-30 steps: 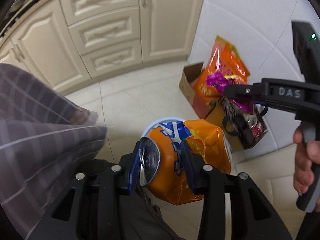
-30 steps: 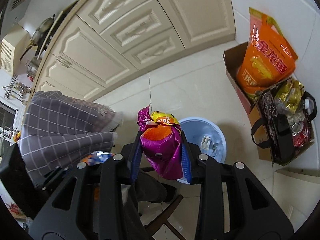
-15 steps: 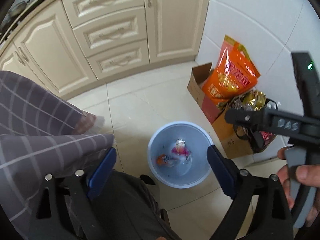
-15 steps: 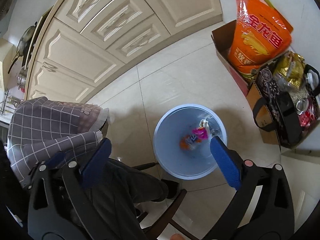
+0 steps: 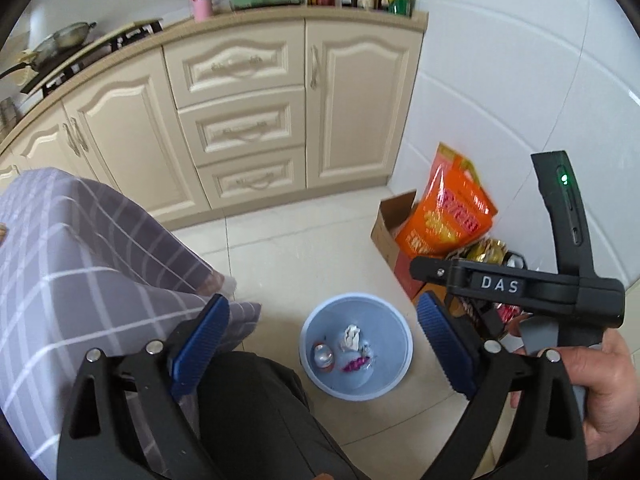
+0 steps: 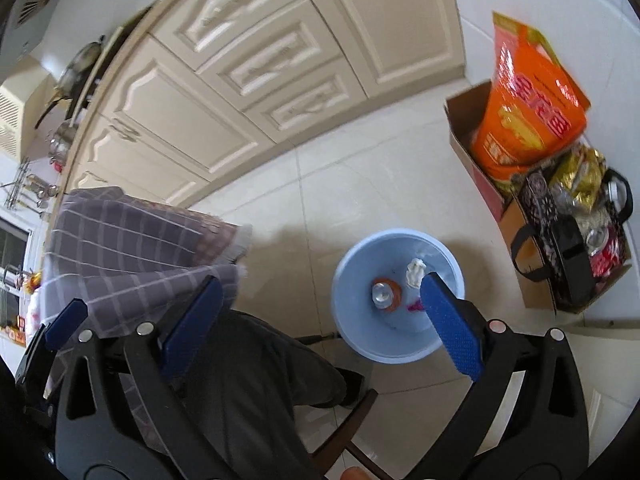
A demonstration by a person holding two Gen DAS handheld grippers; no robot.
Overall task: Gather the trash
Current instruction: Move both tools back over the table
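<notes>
Now, left gripper [image 5: 322, 344]: jaws spread wide after just opening, nothing between the blue ribbed pads [image 5: 200, 344]; it hangs above the floor, pointing down at the bin.
Right gripper [image 6: 320, 320]: jaws likewise released and empty, having just opened; its black body also shows in the left wrist view, held by the person's right hand [image 5: 600, 392].
Round pale-blue plastic bin [image 5: 394, 386]: stands on the cream tiled floor [image 5: 288, 256], near the cardboard box.
Crushed orange drink can [image 6: 385, 293]: lies at the bottom of the bin, silver end up.
Magenta foil wrapper [image 5: 354, 365]: lies in the bin just beside the can.
Crumpled white tissue [image 6: 415, 271]: also inside the bin, apart from the can.
Brown cardboard box [image 6: 464, 136]: against the white tiled wall, holding an orange printed bag [image 6: 528, 116].
Grey checked cloth [image 5: 80, 272]: drapes at the left, over the person's dark trousers [image 6: 256, 376].
Cream cabinet [image 5: 240, 128]: closed drawers and doors behind.
</notes>
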